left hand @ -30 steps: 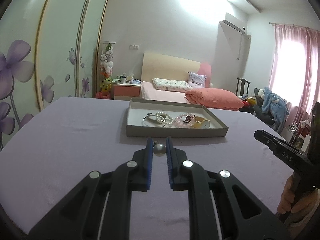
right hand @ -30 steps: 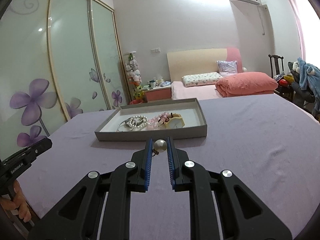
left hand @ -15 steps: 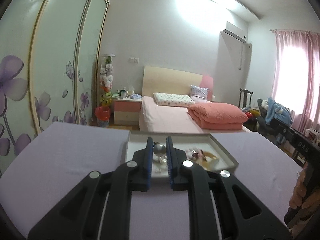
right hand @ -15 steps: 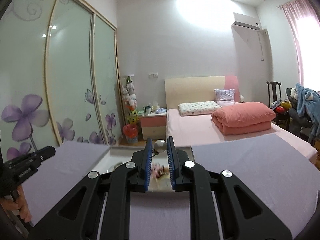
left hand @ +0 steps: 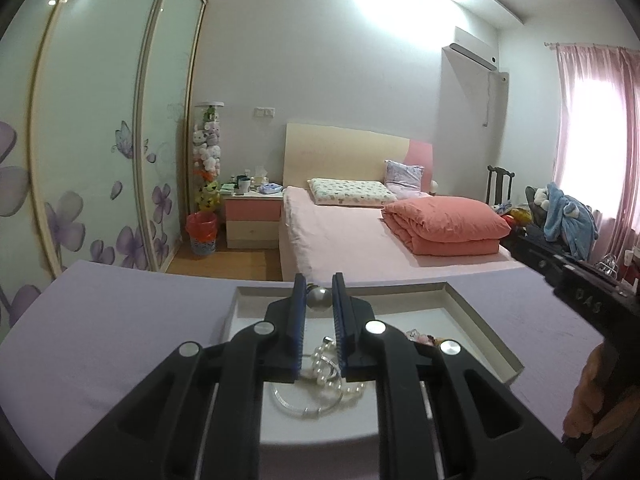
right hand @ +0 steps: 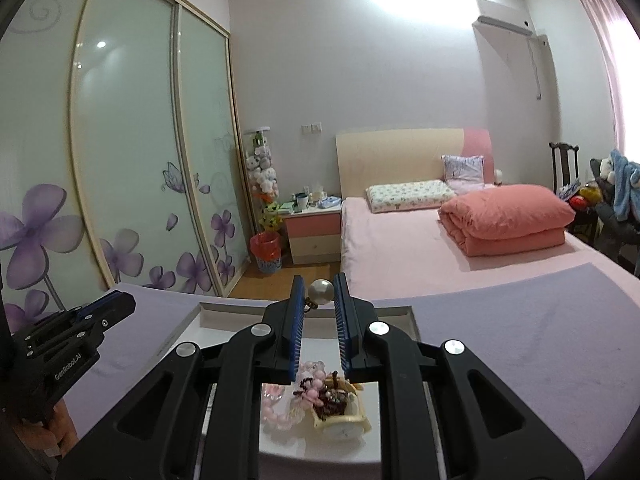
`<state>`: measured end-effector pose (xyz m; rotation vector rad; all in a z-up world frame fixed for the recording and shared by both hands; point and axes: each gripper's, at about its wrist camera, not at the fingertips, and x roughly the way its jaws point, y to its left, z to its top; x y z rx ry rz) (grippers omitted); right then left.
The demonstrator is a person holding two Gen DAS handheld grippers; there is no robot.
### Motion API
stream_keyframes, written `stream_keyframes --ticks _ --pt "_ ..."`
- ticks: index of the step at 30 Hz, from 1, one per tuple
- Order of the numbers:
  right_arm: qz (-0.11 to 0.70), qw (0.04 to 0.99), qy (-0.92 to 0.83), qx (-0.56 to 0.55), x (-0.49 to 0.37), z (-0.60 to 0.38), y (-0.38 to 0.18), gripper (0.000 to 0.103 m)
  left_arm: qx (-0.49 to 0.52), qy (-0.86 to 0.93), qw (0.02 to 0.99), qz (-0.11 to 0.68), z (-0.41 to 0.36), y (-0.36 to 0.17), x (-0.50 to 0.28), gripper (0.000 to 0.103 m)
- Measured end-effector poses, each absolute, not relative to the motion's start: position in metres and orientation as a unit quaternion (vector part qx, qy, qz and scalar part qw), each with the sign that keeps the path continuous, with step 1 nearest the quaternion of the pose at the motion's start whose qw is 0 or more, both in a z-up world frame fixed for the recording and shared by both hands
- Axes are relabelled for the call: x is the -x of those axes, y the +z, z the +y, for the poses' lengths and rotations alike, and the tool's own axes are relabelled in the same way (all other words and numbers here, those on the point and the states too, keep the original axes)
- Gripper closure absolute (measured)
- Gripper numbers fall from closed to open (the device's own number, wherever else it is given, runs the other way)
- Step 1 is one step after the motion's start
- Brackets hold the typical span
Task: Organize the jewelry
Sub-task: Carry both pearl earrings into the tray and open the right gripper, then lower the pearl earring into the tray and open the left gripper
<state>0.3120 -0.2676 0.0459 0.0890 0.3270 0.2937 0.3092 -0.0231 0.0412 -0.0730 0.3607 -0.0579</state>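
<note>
Fingers of the left gripper [left hand: 318, 298]: ribbed blue pads on black plastic, nearly closed, pinching a dull grey pearl earring [left hand: 319, 297] at the tips. It hangs above the shallow grey cardboard tray [left hand: 486, 330], white inside, on lavender cloth [left hand: 120, 320]. Beneath the pads lie a white pearl bracelet [left hand: 326, 364] of round beads and a thin silver bangle [left hand: 300, 410].

Right gripper [right hand: 321, 293], same build, jaws equally narrow, clamps a glossy white pearl earring [right hand: 321, 292] with a small dark metal fitting on its left. Below it, over the tray's [right hand: 412, 318] right part: pink bead strands [right hand: 280, 412], a dark beaded piece and a cream, rounded watch-like item [right hand: 344, 426].

Writing: "GenRobot.AI" on the left gripper's body in the right view; "DAS" on the right gripper's body in the left view.
</note>
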Motion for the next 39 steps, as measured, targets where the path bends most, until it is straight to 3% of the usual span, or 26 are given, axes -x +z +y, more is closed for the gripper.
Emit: stream_keyframes --ticks 15,16,18,19,28,39 --pt "0.229 0.959 0.158 -0.057 -0.359 -0.259 0.009 0.085 0.046 -0.039 0.972 0.227 -0.021 -0.005 -0.367 0.089" --pt "0.230 0.958 0.161 -0.061 -0.359 -0.260 0.008 0.083 0.046 -0.040 0.972 0.228 -0.021 -0.007 -0.368 0.089" --pt "0.230 0.957 0.162 -0.066 -0.359 -0.261 0.008 0.060 0.046 -0.042 0.971 0.232 -0.023 -0.010 -0.370 0.089" --pt "0.228 0.958 0.159 -0.067 -0.359 -0.262 0.008 0.058 0.046 -0.043 0.970 0.233 -0.024 -0.012 -0.370 0.089" --pt "0.226 0.959 0.159 -0.064 -0.361 -0.260 0.008 0.058 0.048 -0.046 0.967 0.245 -0.024 -0.020 -0.377 0.089" --pt "0.228 0.959 0.158 -0.059 -0.360 -0.258 0.005 0.058 0.066 -0.048 0.966 0.246 -0.018 -0.022 -0.377 0.081"
